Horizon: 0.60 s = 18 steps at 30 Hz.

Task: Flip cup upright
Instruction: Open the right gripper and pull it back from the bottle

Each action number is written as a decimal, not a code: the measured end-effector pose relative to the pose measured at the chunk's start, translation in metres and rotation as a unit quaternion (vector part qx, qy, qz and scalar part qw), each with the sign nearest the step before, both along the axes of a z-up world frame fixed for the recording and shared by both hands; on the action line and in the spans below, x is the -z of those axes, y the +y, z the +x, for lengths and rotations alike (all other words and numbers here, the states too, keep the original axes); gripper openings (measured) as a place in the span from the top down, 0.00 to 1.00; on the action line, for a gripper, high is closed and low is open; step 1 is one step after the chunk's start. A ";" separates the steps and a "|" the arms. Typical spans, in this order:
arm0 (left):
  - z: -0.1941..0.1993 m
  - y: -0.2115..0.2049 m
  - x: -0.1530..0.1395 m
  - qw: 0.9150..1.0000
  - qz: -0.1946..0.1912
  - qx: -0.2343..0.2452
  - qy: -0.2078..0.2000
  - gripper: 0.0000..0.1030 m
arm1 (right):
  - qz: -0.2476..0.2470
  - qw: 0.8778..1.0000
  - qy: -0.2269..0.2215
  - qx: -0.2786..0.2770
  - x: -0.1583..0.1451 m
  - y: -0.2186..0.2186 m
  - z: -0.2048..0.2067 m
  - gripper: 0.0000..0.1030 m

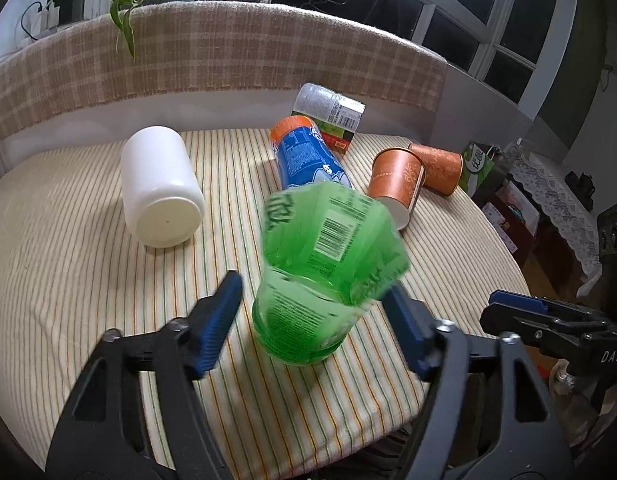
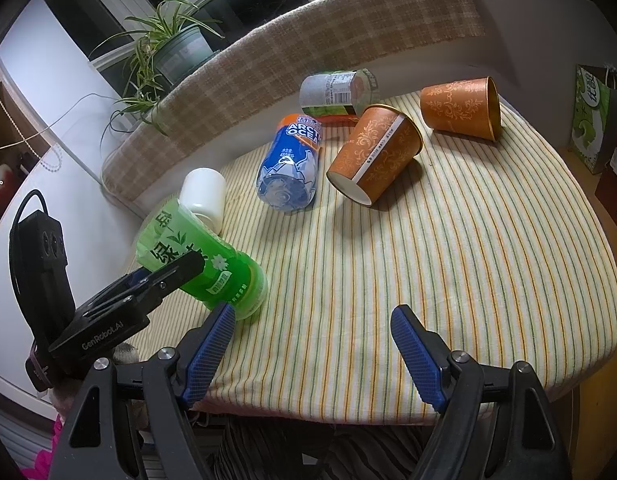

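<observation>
- The left gripper [image 1: 308, 320], at the bottom centre of its own wrist view, had its blue-padded jaws spread wide on either side of a translucent green plastic cup [image 1: 328, 264] with a printed label; whether either pad touched the cup could not be told.
- That green cup stood tilted on the striped yellow tablecloth [image 1: 68, 260], base down near the jaws and crumpled mouth leaning toward the frame centre; it was blurred.
- In the right wrist view the same cup [image 2: 200, 260] sat at lower left, with the left gripper's [image 2: 172, 276] black finger across its label.
- The right gripper [image 2: 312, 344], bottom centre of its view, was spread wide and held nothing, with only cloth between its pads.
- Two orange patterned paper cups lay on their sides right of centre: the nearer one [image 2: 374, 152] with its base toward the camera, the farther one [image 2: 462, 108] at upper right, apart from it.
- A blue-labelled clear plastic bottle [image 2: 290, 164] lay at centre, a white plastic jar [image 1: 160, 188] at left, and a grey-labelled can [image 2: 336, 92] lay near the plaid backrest [image 2: 308, 32].
</observation>
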<state>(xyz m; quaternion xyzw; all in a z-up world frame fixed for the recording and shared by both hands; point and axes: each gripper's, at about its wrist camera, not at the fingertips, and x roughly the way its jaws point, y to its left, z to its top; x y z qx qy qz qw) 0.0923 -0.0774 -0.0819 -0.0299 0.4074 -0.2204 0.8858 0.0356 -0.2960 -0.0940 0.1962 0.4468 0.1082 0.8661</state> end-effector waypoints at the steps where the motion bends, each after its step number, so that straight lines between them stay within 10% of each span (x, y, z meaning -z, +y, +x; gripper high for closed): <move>1: -0.001 0.000 0.000 1.000 -0.001 0.001 0.000 0.21 | 0.000 1.000 -0.001 0.000 0.000 0.000 0.000 0.20; 18: -0.027 0.024 0.007 1.000 0.006 -0.013 0.006 0.15 | -0.025 0.999 -0.037 -0.007 -0.014 0.012 -0.004 0.20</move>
